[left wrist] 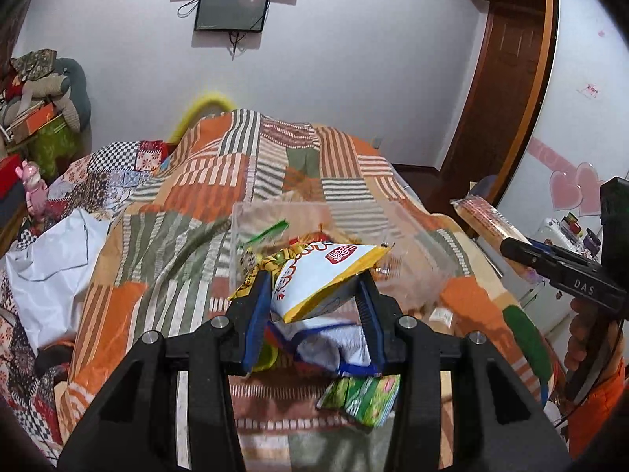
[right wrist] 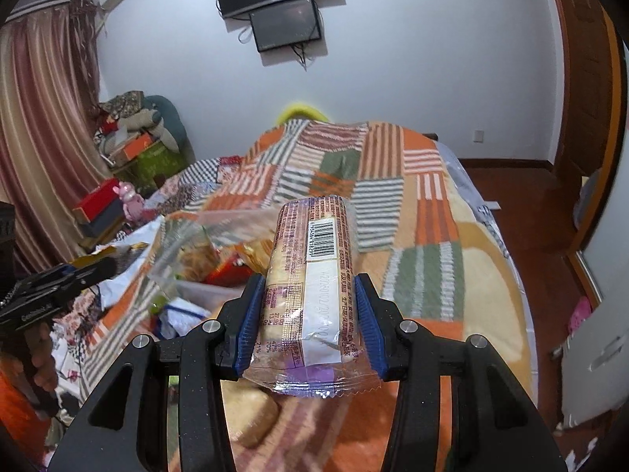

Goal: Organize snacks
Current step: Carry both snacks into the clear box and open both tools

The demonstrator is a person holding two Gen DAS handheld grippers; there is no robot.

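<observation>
Snacks are up in the air in both grippers, above the bed with its striped orange and green patchwork blanket (right wrist: 424, 204). The left gripper (left wrist: 314, 287) pinches a white and yellow crinkly snack bag (left wrist: 322, 275) between its blue pads. The right gripper (right wrist: 310, 310) squeezes a long clear-wrapped pack of pale biscuits (right wrist: 310, 271), which sticks out ahead of the jaws. A clear plastic box (left wrist: 275, 216) with other snacks in it sits just past the left jaws. More packs, like a small green packet (left wrist: 361, 397), lie below the left jaws. This looks like the carrying step. Next, each snack needs to go over the box, and then the jaws should let go.
</observation>
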